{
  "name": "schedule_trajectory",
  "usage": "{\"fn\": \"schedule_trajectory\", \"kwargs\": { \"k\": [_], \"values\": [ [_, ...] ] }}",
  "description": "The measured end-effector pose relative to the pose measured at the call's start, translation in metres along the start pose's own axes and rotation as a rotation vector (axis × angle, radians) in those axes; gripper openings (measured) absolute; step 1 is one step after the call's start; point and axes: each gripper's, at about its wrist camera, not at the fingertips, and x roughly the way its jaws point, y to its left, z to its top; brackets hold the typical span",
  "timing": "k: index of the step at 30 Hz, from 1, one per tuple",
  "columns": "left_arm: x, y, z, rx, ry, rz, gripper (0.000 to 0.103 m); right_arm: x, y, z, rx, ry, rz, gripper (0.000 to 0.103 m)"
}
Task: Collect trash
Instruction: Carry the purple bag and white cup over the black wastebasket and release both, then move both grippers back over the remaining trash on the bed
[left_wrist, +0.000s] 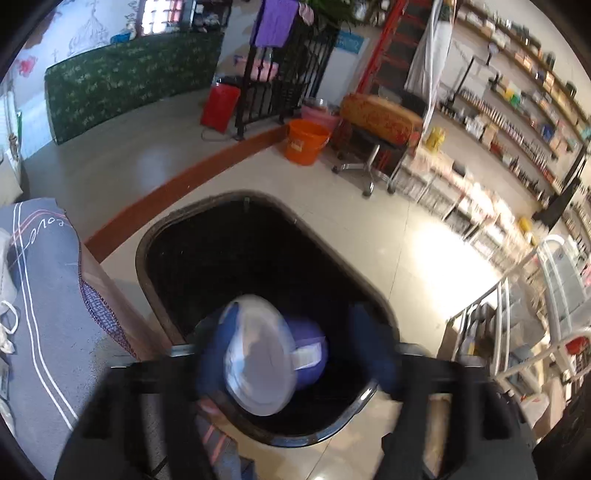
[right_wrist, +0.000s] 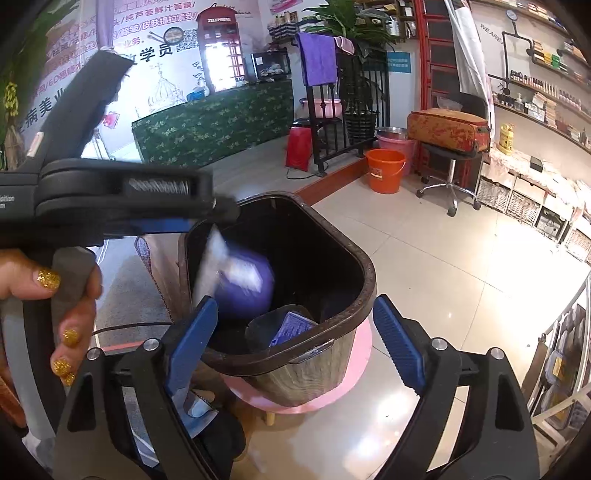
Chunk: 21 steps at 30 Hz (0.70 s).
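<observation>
A purple cup with a clear lid, blurred, hangs tilted in the mouth of the dark-rimmed trash bin. My left gripper is open above the bin; its blue fingers stand wide on both sides of the cup, not pressing it. In the right wrist view the left gripper reaches in from the left, with the cup just below its tip. My right gripper is open at the bin's near rim, holding nothing. A dark cup with a blue wrapper lies inside.
The bin stands on a pink round stool on tiled floor. A table with a grey cloth lies left of it. An orange bucket, a swivel stool carrying a suitcase and shelves are farther back. A hand holds the left gripper.
</observation>
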Motion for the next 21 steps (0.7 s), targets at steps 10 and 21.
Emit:
{"fn": "schedule_trajectory", "kwargs": {
  "k": [10, 21],
  "values": [
    [-0.045, 0.025, -0.008, -0.098, -0.122, 0.064, 0.093, 0.004, 0.007, 0.002, -0.004, 0.004, 0.008, 0.088],
    [-0.115, 0.049, -0.041, -0.048, -0.250, 0.292, 0.097, 0.004, 0.047, 0.012, -0.046, -0.009, 0.100, 0.089]
  ]
}}
